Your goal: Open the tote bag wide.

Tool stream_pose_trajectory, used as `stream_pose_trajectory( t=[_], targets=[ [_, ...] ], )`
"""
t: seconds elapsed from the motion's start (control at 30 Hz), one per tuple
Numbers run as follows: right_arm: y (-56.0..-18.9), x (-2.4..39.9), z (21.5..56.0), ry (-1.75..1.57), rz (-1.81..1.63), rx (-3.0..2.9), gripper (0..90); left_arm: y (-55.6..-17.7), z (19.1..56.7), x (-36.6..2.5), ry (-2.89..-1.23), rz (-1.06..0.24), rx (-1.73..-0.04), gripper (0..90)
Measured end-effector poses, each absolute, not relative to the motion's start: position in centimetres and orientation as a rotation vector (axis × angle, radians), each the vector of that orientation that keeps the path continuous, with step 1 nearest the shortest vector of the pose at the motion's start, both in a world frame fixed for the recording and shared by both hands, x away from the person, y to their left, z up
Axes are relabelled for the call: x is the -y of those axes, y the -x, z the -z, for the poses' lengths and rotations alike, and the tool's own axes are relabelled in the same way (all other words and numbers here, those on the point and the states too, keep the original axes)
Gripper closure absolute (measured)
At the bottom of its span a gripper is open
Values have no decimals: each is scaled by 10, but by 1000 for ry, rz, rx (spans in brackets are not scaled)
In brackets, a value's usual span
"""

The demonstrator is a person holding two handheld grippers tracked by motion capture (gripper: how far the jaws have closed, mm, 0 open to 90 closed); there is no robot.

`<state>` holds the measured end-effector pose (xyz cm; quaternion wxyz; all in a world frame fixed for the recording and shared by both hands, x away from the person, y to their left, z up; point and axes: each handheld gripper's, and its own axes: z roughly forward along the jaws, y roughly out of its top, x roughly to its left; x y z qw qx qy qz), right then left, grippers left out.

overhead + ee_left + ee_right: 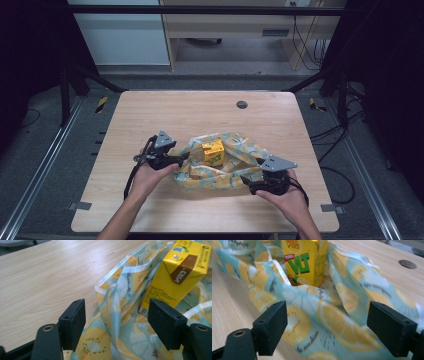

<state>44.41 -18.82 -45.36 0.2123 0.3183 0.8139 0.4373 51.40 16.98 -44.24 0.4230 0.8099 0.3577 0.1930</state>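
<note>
Tabletop [150, 115] is light wood w/ a small dark round plug [242, 104] well beyond both tools. Biggest thing on it is the crumpled fruit-print bag [235, 167], teal w/ orange/lemon slices, lying between the two tools. Left tool [184, 157] is at the bag's left edge, right tool [246, 179] at its near-right edge, both in the person's hands.

Left tool view: jaws stand wide apart, bag film bunched up between them but the pads aren't pressing on it afaict. Right tool view, same deal: jaws spread wide, bag fabric lying in the gap and just past it, not pinched. So both tools open, nothing gripped.

Yellow drink carton [213, 152] sits upright in the middle of the bag, just past and to the right of the left tool's jaws, and straight ahead-ish, slightly left, of the right tool's jaws, w/ bag folds around its base.
</note>
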Motion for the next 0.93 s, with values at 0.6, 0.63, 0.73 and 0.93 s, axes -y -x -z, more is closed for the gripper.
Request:
stream_pose_trajectory(
  t=[0.6, 0.63, 0.73, 0.93],
  targets=[
    [-443, 221, 437, -1013, -1238, -2045, 49, -491, 417, -219, -1977, -623, -966, 122],
    [-444, 225, 439, -1037, -1225, -2032, 49, -487, 419, -229, -1972, -631, -981, 117],
    [-447, 243, 447, -1171, -1168, -1970, 58, -478, 427, -250, -1965, -646, -1027, 96],
    [-452, 265, 466, -1332, -1058, -1914, 94, -456, 447, -289, -1935, -654, -1094, 67]
  ],
)
